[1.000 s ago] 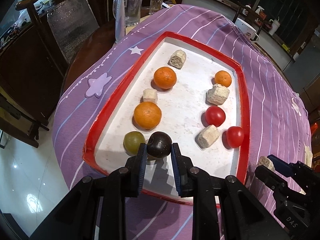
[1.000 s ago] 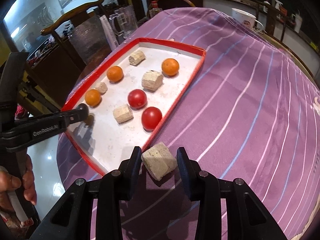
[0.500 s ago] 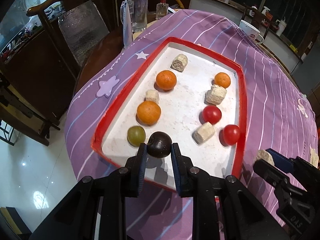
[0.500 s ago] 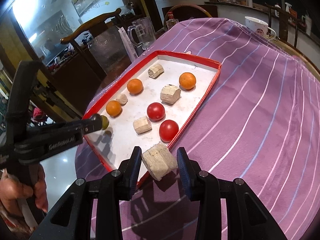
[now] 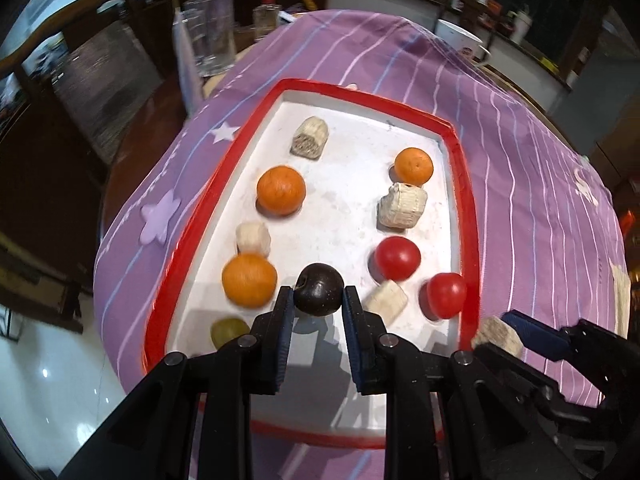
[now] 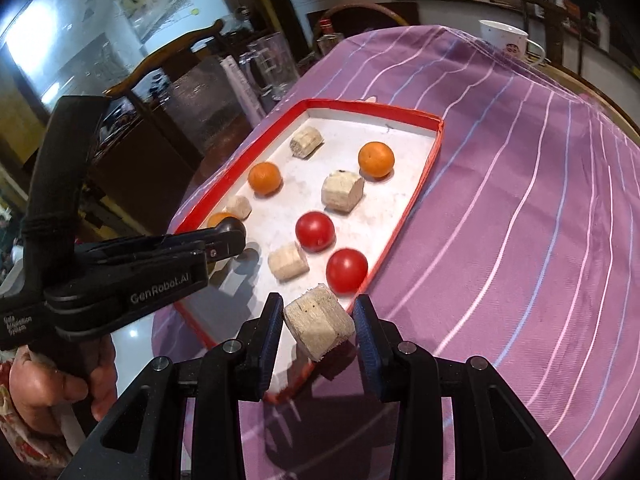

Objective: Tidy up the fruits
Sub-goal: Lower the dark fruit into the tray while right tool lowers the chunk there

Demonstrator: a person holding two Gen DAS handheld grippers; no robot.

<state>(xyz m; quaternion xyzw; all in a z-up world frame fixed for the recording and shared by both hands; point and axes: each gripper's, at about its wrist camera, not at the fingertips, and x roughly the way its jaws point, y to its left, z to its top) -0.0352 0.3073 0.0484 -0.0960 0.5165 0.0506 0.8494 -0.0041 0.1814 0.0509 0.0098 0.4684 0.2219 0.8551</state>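
My left gripper (image 5: 318, 298) is shut on a dark purple round fruit (image 5: 319, 294) and holds it above the near half of the red-rimmed white tray (image 5: 224, 184). My right gripper (image 6: 319, 322) is shut on a beige ridged chunk (image 6: 319, 326), held over the tray's near right rim (image 6: 396, 236). On the tray lie three oranges (image 5: 281, 190), two red tomatoes (image 5: 397, 258), a green fruit (image 5: 228, 330) and several beige chunks (image 5: 402, 210). The right gripper shows in the left wrist view (image 5: 502, 334); the left one in the right wrist view (image 6: 230, 236).
The tray rests on a purple striped cloth (image 6: 520, 200) over a round table. A glass jug (image 5: 208, 36) and a bottle (image 5: 266, 12) stand at the far left, a white cup (image 6: 506, 38) at the far right. A wooden chair (image 5: 88, 76) stands to the left.
Both grippers have moved forward over the tray with their loads. The dark fruit now hangs further in, beside the near orange; the beige chunk has come over the tray's near rim.
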